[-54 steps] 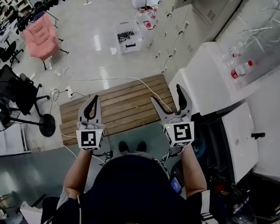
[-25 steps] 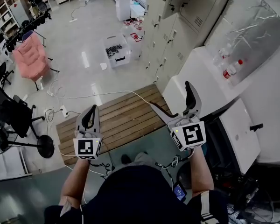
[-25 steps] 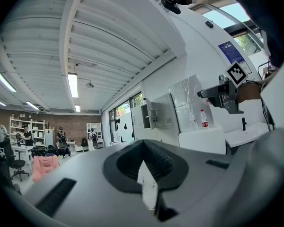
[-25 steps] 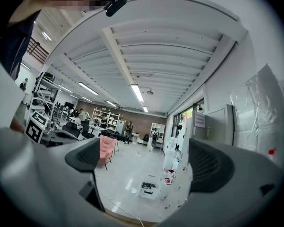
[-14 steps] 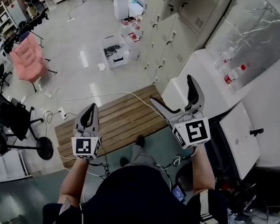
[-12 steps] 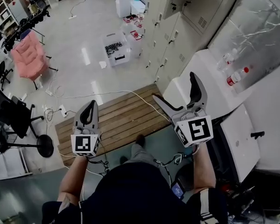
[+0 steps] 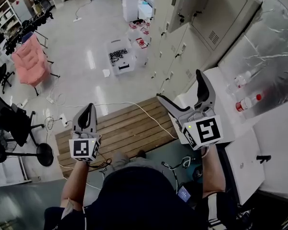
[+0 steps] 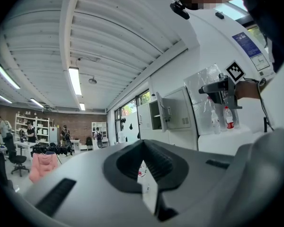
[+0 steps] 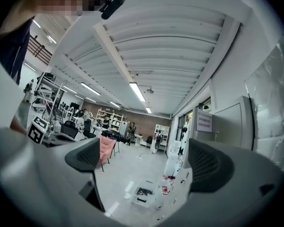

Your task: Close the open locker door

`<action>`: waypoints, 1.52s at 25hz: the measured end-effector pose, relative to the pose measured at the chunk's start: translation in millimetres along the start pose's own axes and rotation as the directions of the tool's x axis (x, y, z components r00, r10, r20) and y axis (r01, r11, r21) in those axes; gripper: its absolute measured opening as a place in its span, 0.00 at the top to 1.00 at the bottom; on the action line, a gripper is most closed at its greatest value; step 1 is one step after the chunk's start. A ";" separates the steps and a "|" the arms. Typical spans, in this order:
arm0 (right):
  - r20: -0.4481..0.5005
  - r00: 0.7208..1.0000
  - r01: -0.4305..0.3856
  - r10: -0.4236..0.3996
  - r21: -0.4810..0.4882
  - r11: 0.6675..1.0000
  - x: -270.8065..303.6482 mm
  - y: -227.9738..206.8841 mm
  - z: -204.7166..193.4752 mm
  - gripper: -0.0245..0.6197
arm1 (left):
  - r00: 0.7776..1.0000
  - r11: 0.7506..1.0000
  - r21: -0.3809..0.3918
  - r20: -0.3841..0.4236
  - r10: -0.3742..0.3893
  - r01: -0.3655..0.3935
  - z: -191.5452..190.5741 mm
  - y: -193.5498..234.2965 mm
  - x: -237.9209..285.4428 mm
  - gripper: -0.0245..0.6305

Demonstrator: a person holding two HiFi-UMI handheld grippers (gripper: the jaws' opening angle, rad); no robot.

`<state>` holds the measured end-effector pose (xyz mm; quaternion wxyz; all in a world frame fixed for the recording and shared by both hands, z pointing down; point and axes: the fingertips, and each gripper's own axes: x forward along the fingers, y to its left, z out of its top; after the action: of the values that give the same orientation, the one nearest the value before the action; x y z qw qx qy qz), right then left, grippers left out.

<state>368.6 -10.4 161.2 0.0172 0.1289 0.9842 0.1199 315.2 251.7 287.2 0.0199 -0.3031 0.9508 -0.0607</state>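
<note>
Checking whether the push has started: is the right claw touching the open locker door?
Apart. The right gripper view shows the right claw open over floor, the open locker door standing well beyond its tips.

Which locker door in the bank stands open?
The top-row locker door beside the large vented cabinet; it swings outward, baring its compartment, while the others sit flush.

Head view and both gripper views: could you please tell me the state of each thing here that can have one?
Locker door: swung open, compartment exposed, neither gripper on it.
Left gripper: shut, holding nothing.
Right gripper: wide open, empty.
Red-capped bottle: upright, cap on.
Clear floor bin: holds dark small items.
</note>
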 end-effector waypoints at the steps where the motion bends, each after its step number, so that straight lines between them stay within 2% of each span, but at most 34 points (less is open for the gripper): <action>1: -0.004 1.000 -0.005 0.005 -0.006 1.000 7.0 -3.5 -1.2 0.06 | 1.000 1.000 -0.004 -0.001 0.000 0.000 -2.1 1.0 7.1 0.96; 7: 0.011 1.000 0.005 -0.005 -0.017 1.000 40.6 -19.8 -10.2 0.06 | 0.999 0.999 0.008 0.020 -0.033 0.033 -18.3 8.8 47.5 0.96; 12: 0.048 0.998 0.038 -0.036 -0.041 0.998 65.8 -33.0 -27.3 0.06 | 0.994 0.995 0.013 0.043 -0.098 0.098 -49.7 14.9 91.1 0.96; 18: 0.068 0.993 0.100 -0.101 0.011 0.995 120.6 -60.6 -41.4 0.10 | 0.985 0.986 0.010 0.043 -0.168 0.167 -75.4 40.9 142.7 0.96; 25: 0.074 0.985 0.156 -0.156 -0.005 0.988 175.9 -101.4 -20.6 0.13 | 0.972 0.975 0.013 0.076 -0.223 0.223 -61.4 66.8 194.2 0.96; 31: 0.044 0.982 0.186 -0.185 -0.020 0.982 207.8 -127.1 -28.8 0.14 | 0.953 0.956 0.023 0.080 -0.292 0.291 -52.0 56.4 237.2 0.96; 38: 0.045 0.981 0.187 -0.187 -0.006 0.982 224.3 -172.6 -28.6 0.16 | 0.930 0.936 -0.004 0.108 -0.350 0.353 -29.8 22.0 286.0 0.96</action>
<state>106.9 -121.0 146.8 0.0508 0.0383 0.9908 0.1198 67.1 107.0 313.6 0.0553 -0.4713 0.8795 -0.0363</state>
